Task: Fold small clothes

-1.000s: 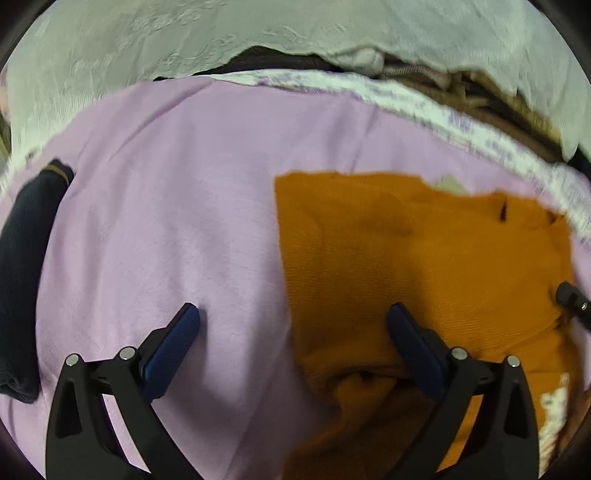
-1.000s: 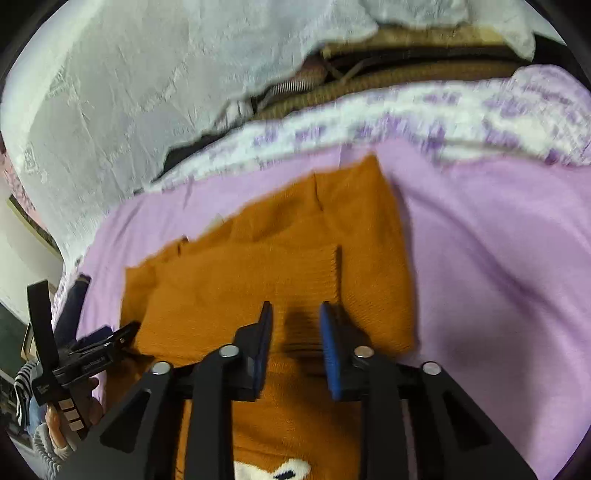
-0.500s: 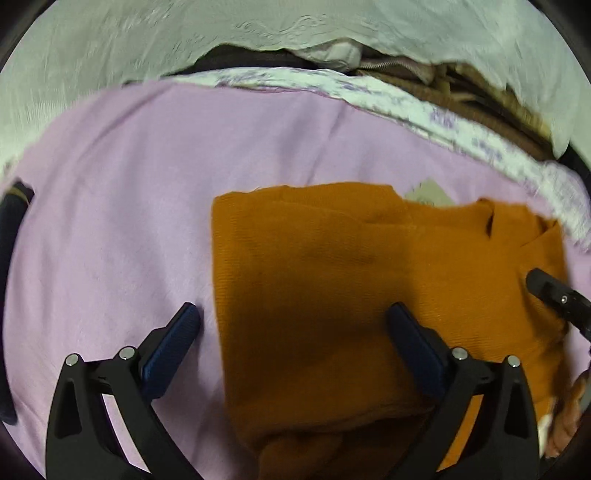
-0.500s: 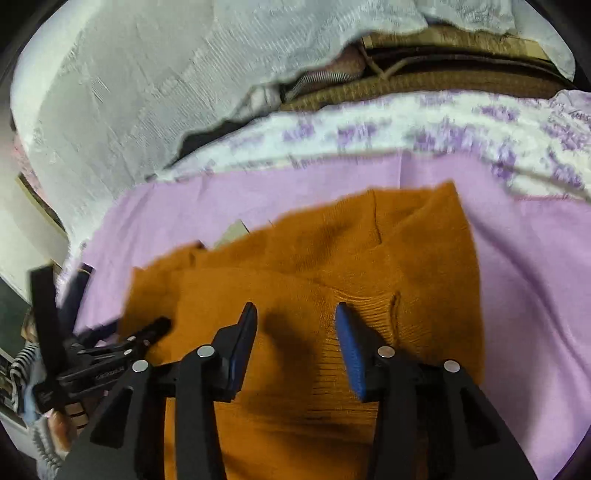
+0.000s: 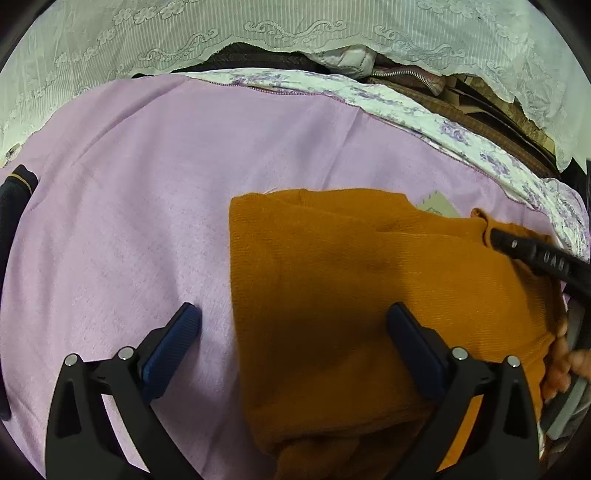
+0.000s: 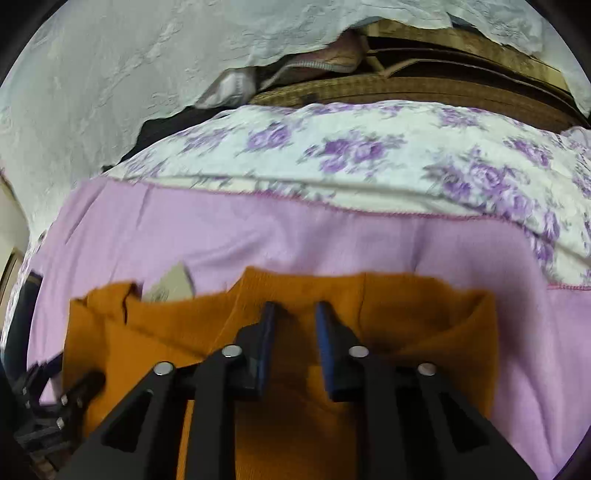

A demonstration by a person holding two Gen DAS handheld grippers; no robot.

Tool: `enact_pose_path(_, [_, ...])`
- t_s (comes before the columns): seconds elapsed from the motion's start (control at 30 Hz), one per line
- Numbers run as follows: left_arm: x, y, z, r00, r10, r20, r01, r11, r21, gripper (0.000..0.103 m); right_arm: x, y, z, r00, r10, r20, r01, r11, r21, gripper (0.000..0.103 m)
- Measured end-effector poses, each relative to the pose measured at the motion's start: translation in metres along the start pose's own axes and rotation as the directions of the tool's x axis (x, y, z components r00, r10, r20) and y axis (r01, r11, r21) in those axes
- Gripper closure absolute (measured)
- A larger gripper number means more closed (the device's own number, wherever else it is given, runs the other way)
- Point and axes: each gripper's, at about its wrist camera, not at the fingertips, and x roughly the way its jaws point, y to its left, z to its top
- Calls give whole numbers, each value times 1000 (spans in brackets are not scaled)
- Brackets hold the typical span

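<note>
An orange sweater (image 5: 369, 295) lies partly folded on a lilac sheet (image 5: 129, 221); whether a bed or a surface is under the sheet cannot be told. In the left wrist view the sweater fills the right half, its straight left edge running down between the two blue pads.

The left hand-held gripper (image 5: 295, 332) hangs released, jaws spread wide: one pad over bare sheet, the other over the sweater, neither pressing on cloth.

The right hand-held gripper (image 6: 294, 317) is closing. Its pads stand a narrow gap apart over the sweater's far edge, with orange knit showing in the gap; the picture is blurred, and the pads do not visibly pinch the cloth. From the left wrist view, one black finger of this gripper (image 5: 535, 254) reaches in from the right over the sweater, bearing pale lettering too small to read. Fingers of the person's hand (image 5: 561, 365) show at the right edge.

A pale tag (image 6: 170, 284) pokes out at the sweater's far edge; any print on it is illegible. A dark garment (image 5: 11, 214) lies at the sheet's left edge. Beyond the sheet lie a floral quilt (image 6: 369, 155) and white lace cloth (image 5: 258, 33).

No container is in view.
</note>
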Motion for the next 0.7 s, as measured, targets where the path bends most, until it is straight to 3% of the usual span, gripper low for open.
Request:
enact_pose_path(0.13, [-7,5,-3,1000,-13,2,13,1000,-13,4,-41,-7,-11,994,50,93,-54,998,40,77])
enact_pose_path(0.2, [-21,8,-10,999,-32,11,32,999,-25,4,-69,-9,-36,990,69,121,-70,997,9,59])
enact_pose_path(0.23, [-28,9,-13,998,-53,18,53,998,-29,4,-80,-8,-53,990,71,123,-69,997,-16,57])
enact_pose_path(0.33, [-43,3,-27,993,-114,7,114,993,-9,4,-84,-3,-82,996,64,58,-60,996,-66,56])
enact_pose_path(0.37, [-43,-2,-33,995,-99,-10,99,995,18,4,-83,-1,-94,998,36,42,-31,995,-99,56])
enact_pose_path(0.43, [-35,-14,-52,999,6,-54,1,993,118,4,-86,5,-100,999,12,53,-4,990,-143,56])
enact_pose_path(0.47, [-35,-17,-57,999,26,-40,-20,989,146,4,-93,3,-102,998,3,58,4,992,-123,56])
enact_pose_path(0.53, [-50,-12,-64,999,39,-21,-36,991,129,4,-117,-1,-109,993,30,111,-23,997,-69,56])
enact_pose_path(0.6, [-67,-1,-77,999,-26,-26,28,996,83,4,-148,-9,-129,985,104,138,-97,993,-60,49])
enact_pose_path(0.7, [-81,5,-104,997,-63,-55,67,994,82,4,-173,-17,-165,988,91,125,-80,993,-84,49])
